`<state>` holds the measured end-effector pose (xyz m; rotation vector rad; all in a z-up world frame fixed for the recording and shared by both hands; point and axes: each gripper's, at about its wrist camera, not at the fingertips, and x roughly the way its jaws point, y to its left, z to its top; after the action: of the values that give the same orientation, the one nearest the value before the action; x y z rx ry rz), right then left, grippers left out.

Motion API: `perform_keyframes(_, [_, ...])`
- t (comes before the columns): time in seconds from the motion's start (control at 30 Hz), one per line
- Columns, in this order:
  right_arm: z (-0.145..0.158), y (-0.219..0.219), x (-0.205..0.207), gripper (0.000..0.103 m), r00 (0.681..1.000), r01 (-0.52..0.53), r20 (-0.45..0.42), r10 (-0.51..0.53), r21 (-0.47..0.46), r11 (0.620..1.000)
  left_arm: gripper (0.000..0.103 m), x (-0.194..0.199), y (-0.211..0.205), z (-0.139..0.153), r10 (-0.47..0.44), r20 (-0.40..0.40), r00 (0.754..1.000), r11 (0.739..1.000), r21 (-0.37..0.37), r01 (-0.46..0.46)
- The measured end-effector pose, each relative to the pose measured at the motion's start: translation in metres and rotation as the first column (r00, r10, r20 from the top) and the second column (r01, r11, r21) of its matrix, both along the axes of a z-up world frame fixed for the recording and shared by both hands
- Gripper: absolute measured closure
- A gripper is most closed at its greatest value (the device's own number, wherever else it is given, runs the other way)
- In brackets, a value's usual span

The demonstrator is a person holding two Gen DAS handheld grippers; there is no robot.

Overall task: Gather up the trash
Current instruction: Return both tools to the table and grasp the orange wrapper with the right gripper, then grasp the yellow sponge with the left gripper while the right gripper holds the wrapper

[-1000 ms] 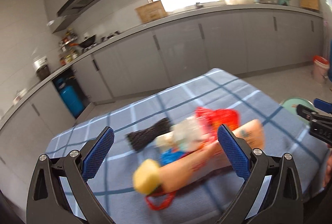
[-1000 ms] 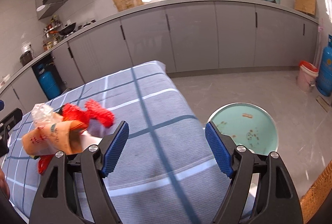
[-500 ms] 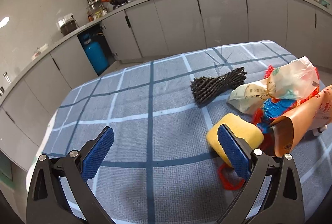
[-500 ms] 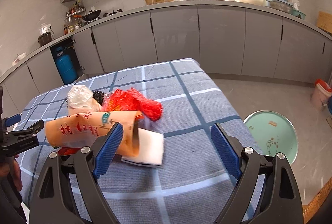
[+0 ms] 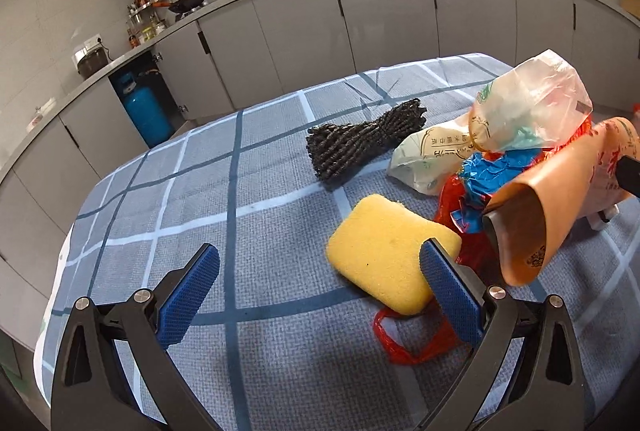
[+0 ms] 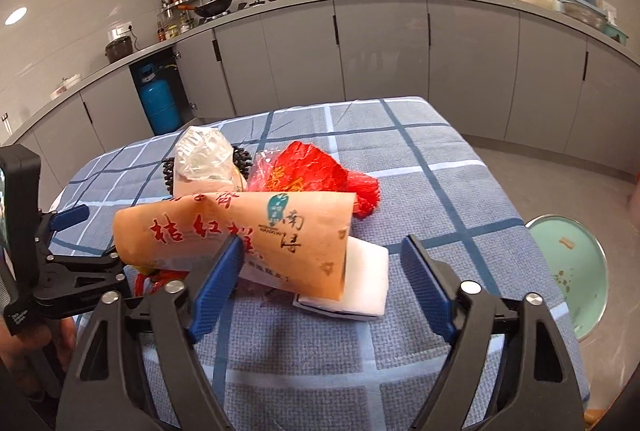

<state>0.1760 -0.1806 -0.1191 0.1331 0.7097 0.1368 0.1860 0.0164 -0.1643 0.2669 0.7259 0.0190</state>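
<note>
A heap of trash lies on the blue checked tablecloth (image 5: 256,191). In the left wrist view my left gripper (image 5: 320,295) stands open just left of a yellow sponge (image 5: 390,251), whose right part sits behind the right pad. Behind it lie a black cord bundle (image 5: 360,141), clear and white plastic bags (image 5: 528,107), blue and red wrappers and a rolled orange paper (image 5: 548,215). In the right wrist view my right gripper (image 6: 322,289) is closing around the orange paper (image 6: 240,227) and a white foam block (image 6: 360,283); the pads do not touch them. The left gripper (image 6: 68,255) shows at the left.
A mint-green bin (image 6: 576,267) stands on the floor right of the table. Grey kitchen cabinets (image 6: 380,51) run behind, with a blue gas cylinder (image 6: 160,103) in an open niche. The table's right edge (image 6: 520,227) drops off near the bin.
Both grippers swung towards the trash heap and came lower and closer. The left view turned from the pile centre to the sponge's left. The right gripper's jaws have narrowed since half a second ago.
</note>
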Motion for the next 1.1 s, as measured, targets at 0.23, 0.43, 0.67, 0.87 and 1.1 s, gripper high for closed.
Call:
perform_keyframes(0.23, [-0.005,0.005,-0.002,0.083,0.998,-0.055,-0.004,0.055,-0.009,0.998,0.005,0.004,0.001,-0.002,-0.006,-0.003,1.0,1.0,-0.003,0.006])
perform_keyframes(0.43, [-0.001,0.008,-0.011,0.093,0.995,-0.099,0.021,0.099,0.003,0.995,0.005,0.001,0.002,0.0,-0.005,0.004,1.0,1.0,0.001,0.005])
perform_keyframes(0.67, [0.014,0.004,-0.035,0.098,0.991,-0.099,0.095,0.097,0.024,0.995,0.005,-0.006,0.001,0.005,-0.005,0.018,1.0,1.0,0.02,0.005])
perform_keyframes(0.87, [0.027,0.004,-0.052,0.101,0.986,-0.085,0.145,0.082,0.013,0.996,0.005,-0.009,-0.011,0.007,-0.027,0.024,0.999,0.999,0.029,0.026])
perform_keyframes(1.1, [0.028,0.002,-0.062,0.101,0.985,-0.078,0.152,0.076,0.007,0.997,0.005,0.007,-0.015,0.002,0.008,0.026,1.0,0.999,0.035,-0.008])
